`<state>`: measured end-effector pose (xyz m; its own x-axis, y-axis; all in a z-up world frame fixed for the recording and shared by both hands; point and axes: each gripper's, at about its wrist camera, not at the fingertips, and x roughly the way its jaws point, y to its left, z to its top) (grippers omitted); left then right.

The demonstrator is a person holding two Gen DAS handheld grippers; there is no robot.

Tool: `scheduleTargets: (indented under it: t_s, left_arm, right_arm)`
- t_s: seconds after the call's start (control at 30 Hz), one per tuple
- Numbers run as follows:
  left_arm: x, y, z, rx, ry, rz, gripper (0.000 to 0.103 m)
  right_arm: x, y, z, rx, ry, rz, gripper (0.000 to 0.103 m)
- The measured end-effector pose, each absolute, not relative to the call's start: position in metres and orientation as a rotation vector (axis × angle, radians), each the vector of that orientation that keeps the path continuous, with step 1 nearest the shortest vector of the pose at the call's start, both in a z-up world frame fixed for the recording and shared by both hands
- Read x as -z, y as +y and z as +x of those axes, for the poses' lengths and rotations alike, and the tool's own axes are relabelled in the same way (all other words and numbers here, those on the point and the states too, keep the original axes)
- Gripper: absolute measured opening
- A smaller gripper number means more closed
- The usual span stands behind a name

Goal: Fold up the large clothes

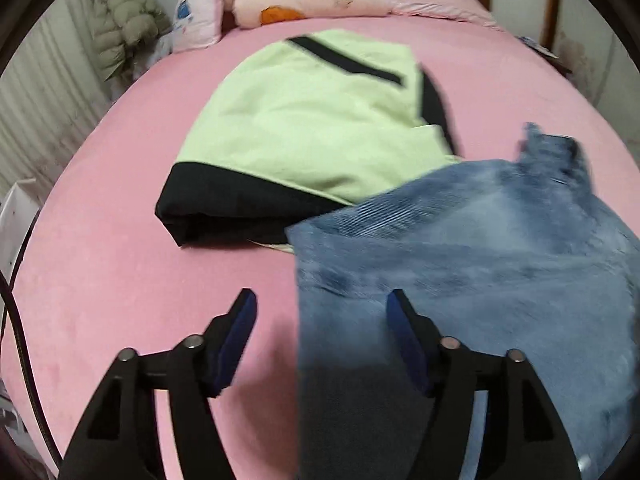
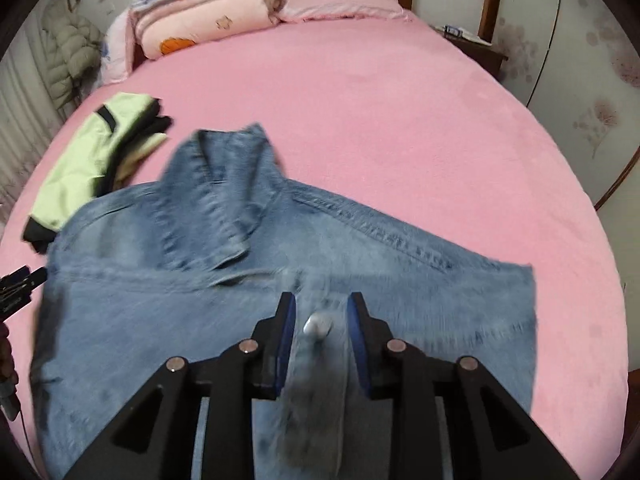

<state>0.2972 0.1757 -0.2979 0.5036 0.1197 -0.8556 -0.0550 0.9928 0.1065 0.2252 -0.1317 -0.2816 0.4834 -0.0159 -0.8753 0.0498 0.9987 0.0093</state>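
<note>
A blue denim jacket (image 2: 280,280) lies on the pink bed (image 2: 400,120), collar pointing away. My right gripper (image 2: 321,304) is shut on a raised fold of its denim, with a metal button between the pads. In the left wrist view the jacket (image 1: 480,248) lies to the right, and its left edge runs between my fingers. My left gripper (image 1: 322,304) is open and empty, just above the bed and that edge. A folded light-green and black garment (image 1: 312,128) lies beyond, also seen at the left in the right wrist view (image 2: 88,160).
Folded pink quilts and pillows (image 2: 208,12) are stacked at the wooden headboard. A puffy coat (image 1: 116,20) hangs at the left wall. A wooden nightstand (image 2: 472,44) stands at the right of the bed. A black cable (image 1: 20,340) runs at the left edge.
</note>
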Motion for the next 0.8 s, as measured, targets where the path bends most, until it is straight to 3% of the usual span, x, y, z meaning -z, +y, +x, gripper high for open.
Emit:
scheduleTargets:
  t_s: [0.07,0.27,0.57,0.63,0.67,0.7,0.8]
  left_arm:
    - [0.285,0.164,0.277,-0.074,1.026,0.055,0.076]
    - [0.274,0.110,0.207,0.006,1.032,-0.008,0.078]
    - [0.344,0.082,0.152,-0.037,1.162,0.035,0.078]
    - [0.349,0.095,0.143,-0.049,1.139,0.033,0.080]
    - [0.348,0.100,0.141,-0.046,1.127,0.033,0.082]
    - [0.347,0.104,0.138,-0.052,1.122,0.040,0.083]
    - [0.342,0.124,0.129,-0.099,1.111,0.065,0.083]
  right_arm:
    - [0.272,-0.120,0.200,0.016,1.070,0.054,0.027]
    - [0.268,-0.061,0.140,-0.069,1.082,0.050,0.027]
    - [0.329,-0.034,0.101,-0.114,1.197,0.065,0.027]
    - [0.343,-0.051,0.096,-0.120,1.223,0.090,0.024]
    - [0.342,-0.058,0.093,-0.122,1.207,0.101,0.017]
    - [0.340,-0.068,0.089,-0.126,1.195,0.099,0.003]
    - [0.336,-0.091,0.079,-0.061,1.203,0.025,0.003]
